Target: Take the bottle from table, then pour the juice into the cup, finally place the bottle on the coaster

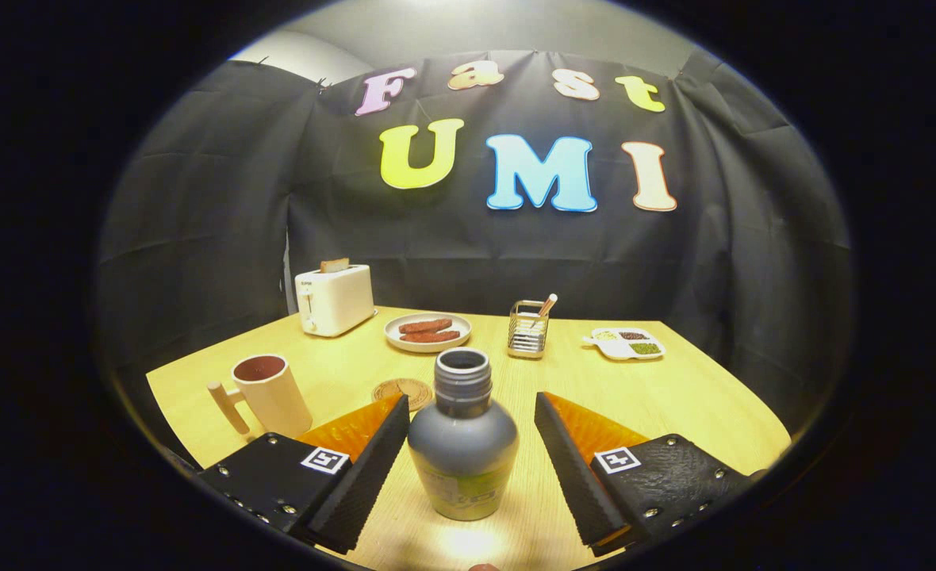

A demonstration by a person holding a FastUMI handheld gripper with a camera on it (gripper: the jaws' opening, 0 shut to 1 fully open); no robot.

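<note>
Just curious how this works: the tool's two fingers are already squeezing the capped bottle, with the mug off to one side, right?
Not quite. The gripper view shows the bottle uncapped, between the open tool's fingers, with a gap each side. The mug does stand aside.

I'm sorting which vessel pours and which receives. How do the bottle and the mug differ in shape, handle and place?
The bottle narrows to a threaded neck; the mug is wide-mouthed. The mug has a side handle; the bottle has none. The bottle stands between the open gripper fingers, touched by neither; the mug stands off beyond the left finger, near the coaster. Both stand upright and uncapped on the table.
</note>
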